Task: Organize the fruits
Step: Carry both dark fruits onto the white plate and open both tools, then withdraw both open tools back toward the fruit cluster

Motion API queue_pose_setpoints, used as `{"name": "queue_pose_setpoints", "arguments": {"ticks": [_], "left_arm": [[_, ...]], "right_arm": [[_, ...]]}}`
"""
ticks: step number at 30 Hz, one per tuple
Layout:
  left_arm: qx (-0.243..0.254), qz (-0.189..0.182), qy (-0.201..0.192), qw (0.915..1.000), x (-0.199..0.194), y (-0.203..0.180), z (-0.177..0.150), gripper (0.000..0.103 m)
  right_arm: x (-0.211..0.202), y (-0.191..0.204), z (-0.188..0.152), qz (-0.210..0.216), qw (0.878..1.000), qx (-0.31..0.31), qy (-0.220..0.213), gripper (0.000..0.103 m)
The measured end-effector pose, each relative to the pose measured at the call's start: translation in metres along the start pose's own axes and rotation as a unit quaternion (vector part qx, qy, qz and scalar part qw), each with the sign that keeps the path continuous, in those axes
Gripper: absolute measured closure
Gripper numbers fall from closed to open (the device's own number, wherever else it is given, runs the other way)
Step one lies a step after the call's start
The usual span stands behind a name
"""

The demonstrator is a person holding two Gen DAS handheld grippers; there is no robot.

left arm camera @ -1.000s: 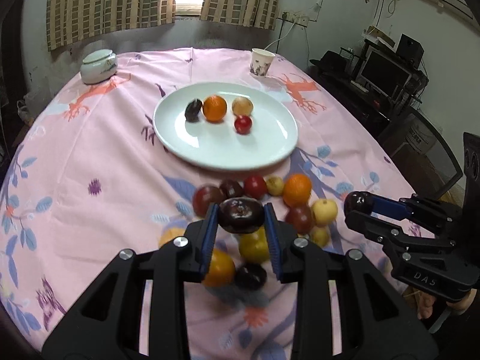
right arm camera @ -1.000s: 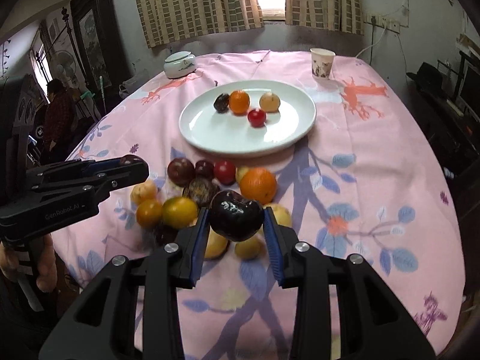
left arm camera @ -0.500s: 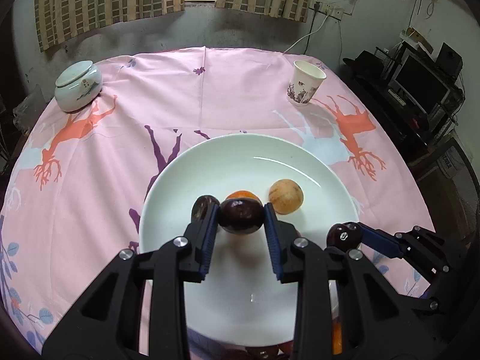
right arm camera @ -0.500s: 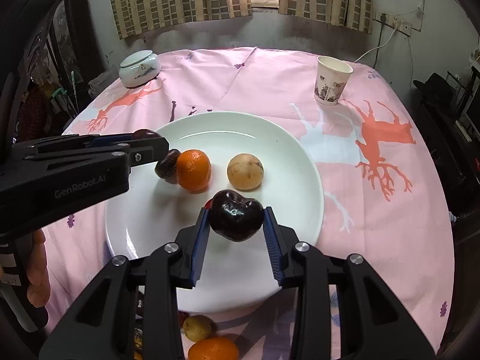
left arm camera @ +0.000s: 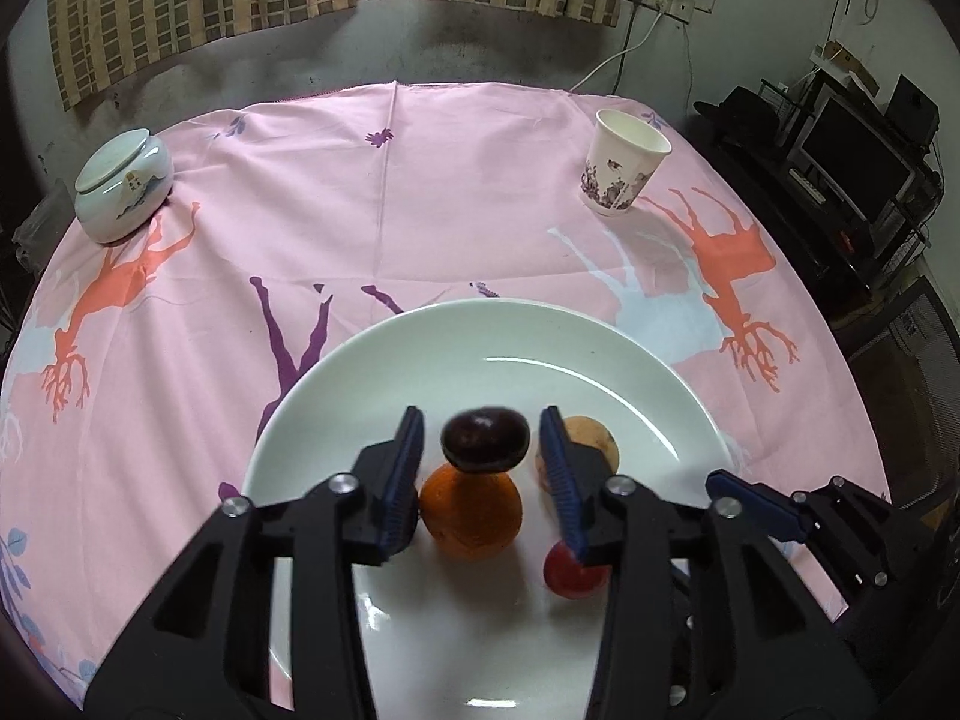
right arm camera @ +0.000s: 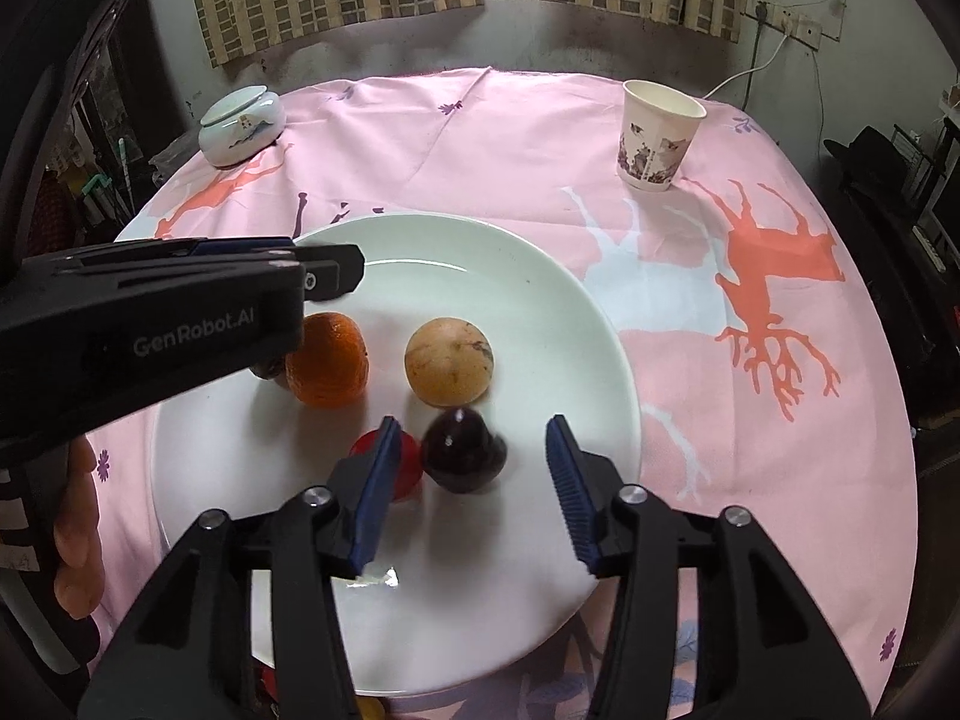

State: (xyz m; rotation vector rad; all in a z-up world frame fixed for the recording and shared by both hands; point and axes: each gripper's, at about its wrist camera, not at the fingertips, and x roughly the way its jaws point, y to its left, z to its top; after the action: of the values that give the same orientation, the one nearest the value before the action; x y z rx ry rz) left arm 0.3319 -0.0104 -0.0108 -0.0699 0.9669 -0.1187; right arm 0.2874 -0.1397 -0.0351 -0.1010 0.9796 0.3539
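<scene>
Both grippers hover over the white plate [right arm camera: 576, 324] on the pink printed tablecloth [left arm camera: 456, 192], each with a dark fruit between parted fingers. The left gripper [left arm camera: 480, 468] has its blue-padded jaws spread, and a dark plum [left arm camera: 485, 439] sits in the gap with clear space on either side — it looks blurred and appears just above the orange [left arm camera: 471, 513], so I judge it is dropping or barely landed rather than held. The right gripper [right arm camera: 471, 480] is likewise apart, and its own dark plum [right arm camera: 462, 449] lies on the plate, touching a small red fruit [right arm camera: 408, 462] on its left and just in front of a tan round fruit [right arm camera: 449, 360]. Another orange view shows the same orange [right arm camera: 327, 359] partly behind the left gripper's body, with a dark fruit barely visible beyond it. These plums look light, smooth-skinned and round — likely to roll on the glossy plate and to bruise or split if squeezed hard. The best hold, in my judgement, is across the widest part with the ribbed pads, closing only until the fruit stops slipping. A lidded porcelain jar [left arm camera: 123, 192] and a patterned paper cup [left arm camera: 624, 171] stand well apart at the far side of the table, clear of the work.
</scene>
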Motion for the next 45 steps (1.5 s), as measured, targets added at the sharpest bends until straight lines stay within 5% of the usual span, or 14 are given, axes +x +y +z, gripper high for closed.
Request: {"name": "queue_pose_setpoints", "arguments": {"ticks": [8,18,25,45], "left_arm": [[-0.009,-0.018,-0.032,0.9993,-0.063,0.01,-0.021,0.042],[-0.015,-0.005,-0.06,0.9981,-0.143,0.016,-0.158,0.02],[-0.017,0.002,-0.058,0.9982,-0.164,0.011,-0.234,0.017],[-0.036,0.022,-0.052,0.9978,-0.168,0.028,-0.261,0.017]], "right_arm": [[-0.049,0.007,-0.021,-0.004,1.0,-0.019,-0.017,0.041],[-0.123,0.029,-0.12,0.01,0.999,0.002,-0.036,0.04],[-0.146,0.038,-0.166,0.017,0.999,0.026,-0.037,0.04],[-0.144,0.071,-0.2,0.043,0.999,0.0,-0.01,0.04]]}}
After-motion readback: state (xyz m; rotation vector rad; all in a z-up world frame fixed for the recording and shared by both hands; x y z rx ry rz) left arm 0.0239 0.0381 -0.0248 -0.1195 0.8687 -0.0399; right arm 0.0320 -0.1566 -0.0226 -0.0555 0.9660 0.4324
